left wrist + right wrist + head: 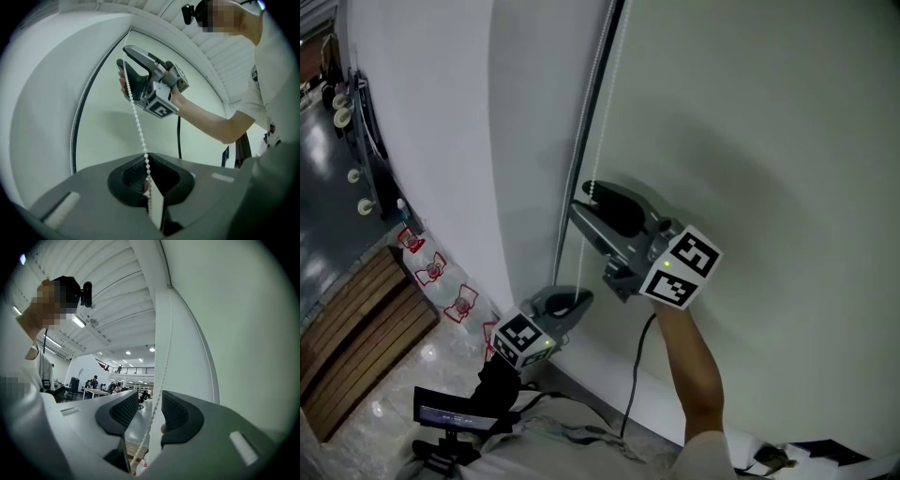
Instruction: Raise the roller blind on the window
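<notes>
Left gripper (147,178) jaws pinch the bead chain (138,125) shut; right gripper (150,411) jaws stand wide, chain between them unclamped. A left-side slip could let it run back.

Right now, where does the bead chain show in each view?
Head view: bead chain runs down beside the dark window edge to the right gripper.
Left gripper view: centre, rising from the left gripper's shut jaws.
Right gripper view: centre, between the open jaws.
Shared landmark: the right gripper.
</notes>
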A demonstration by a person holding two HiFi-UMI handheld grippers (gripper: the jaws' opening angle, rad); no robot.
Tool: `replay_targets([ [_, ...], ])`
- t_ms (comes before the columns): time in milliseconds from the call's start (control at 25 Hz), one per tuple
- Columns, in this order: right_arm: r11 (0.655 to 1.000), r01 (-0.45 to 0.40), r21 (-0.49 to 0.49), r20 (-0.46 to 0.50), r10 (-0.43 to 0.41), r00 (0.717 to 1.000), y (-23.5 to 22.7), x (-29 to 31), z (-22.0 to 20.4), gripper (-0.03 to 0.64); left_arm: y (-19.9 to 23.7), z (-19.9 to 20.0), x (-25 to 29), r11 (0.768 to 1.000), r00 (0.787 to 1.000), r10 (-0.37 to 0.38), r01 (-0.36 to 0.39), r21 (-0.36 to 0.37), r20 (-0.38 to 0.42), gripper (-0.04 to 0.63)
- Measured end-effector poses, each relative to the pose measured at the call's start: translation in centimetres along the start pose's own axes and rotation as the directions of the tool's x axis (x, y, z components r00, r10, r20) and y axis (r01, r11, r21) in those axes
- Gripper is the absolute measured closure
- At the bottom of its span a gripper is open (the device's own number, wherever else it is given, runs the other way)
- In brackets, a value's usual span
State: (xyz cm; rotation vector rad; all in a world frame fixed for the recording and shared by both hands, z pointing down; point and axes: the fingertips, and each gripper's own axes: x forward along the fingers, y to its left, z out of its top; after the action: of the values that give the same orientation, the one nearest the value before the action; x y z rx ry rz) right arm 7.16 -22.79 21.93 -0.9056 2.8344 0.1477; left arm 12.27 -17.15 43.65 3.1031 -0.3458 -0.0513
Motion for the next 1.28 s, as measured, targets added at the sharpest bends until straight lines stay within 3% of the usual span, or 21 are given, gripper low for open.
replay_targets([
  [520,0.991,-0.052,-0.120,0.163,0.071,0.984,-3.2,4.1,14.8,0.499,-0.1,0.3,0.2,1.000,1.000,-0.003,0.003,-0.002,-0.002,0.597],
  [840,0.991,0.005,-0.131,0.257,0.029,0.966,-3.0,3.6,16.6,0.600,-0.4,-2.1,-0.6,1.000,1.000,-0.009,0.009,0.012,-0.016,0.597],
  [1280,0.998,0.002,-0.069,0.289,0.018,0.957,-2.5,2.4,17.6,0.604,-0.6,-1.4,0.1,1.000,1.000,-0.013,0.013,-0.001,-0.029,0.597],
])
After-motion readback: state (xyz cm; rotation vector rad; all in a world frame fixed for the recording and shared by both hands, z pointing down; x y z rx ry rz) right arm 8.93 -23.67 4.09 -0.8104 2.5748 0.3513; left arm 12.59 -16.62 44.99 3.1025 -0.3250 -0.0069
